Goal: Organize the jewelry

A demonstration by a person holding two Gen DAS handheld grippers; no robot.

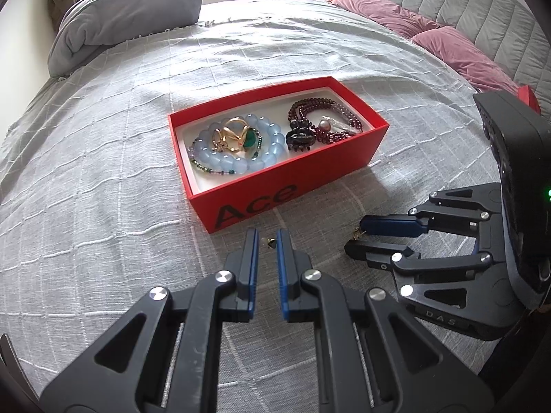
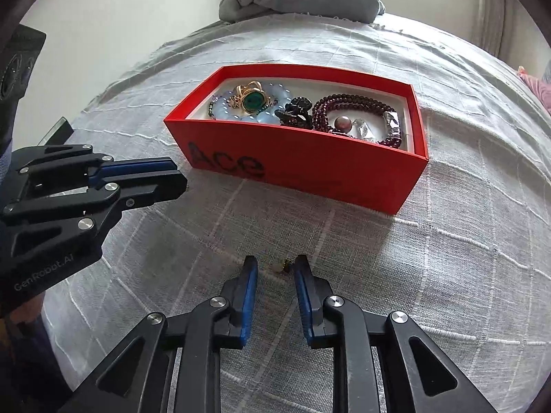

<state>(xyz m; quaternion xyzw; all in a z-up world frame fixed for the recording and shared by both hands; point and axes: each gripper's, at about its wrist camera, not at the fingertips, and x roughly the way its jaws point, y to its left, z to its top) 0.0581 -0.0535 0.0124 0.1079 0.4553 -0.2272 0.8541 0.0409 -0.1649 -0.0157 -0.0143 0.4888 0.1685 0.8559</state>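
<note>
So, both of my grippers are low over the grey checked bedspread [image 1: 103, 179], right in front of the red box [image 1: 296, 186] with "Ace" printed on its side. From the left wrist cam, my left gripper [image 1: 267, 241] has its jaws a little apart, and a tiny earring [image 1: 269, 242] sits on the cover between the tips: a pale bead with a dark bit next to it. Nothing is pinched there, the blue pads aren't touching it as far as I can see.

The right gripper [image 1: 356, 239] comes in from the right side of that view, turned on its side. Over on its own cam, the right gripper [image 2: 275, 268] is also partly open, with another small earring [image 2: 280, 267] lying between its fingertips, pale bead plus a dark green-ish piece. It looks just shy of the right-hand pad, but the thing is so small I honestly can't say if it's touching. The left gripper [image 2: 179, 179] shows up at the left edge there, pointing toward the box.

Inside the box [image 2: 344, 168], on the white liner:
- a pale blue bead bracelet [image 1: 241, 161] at one end
- a gold ring with a green stone [image 2: 253, 100] resting on top of it
- a black hair claw [image 1: 299, 138] in the middle
- a dark red bead bracelet [image 2: 354, 103] at the other end, around a pearl-like stud [image 2: 342, 123]

Behind all that there's a folded grey duvet [image 1: 120, 13] and pink pillows [image 1: 447, 44] by the padded headboard [image 1: 475, 3].
</note>
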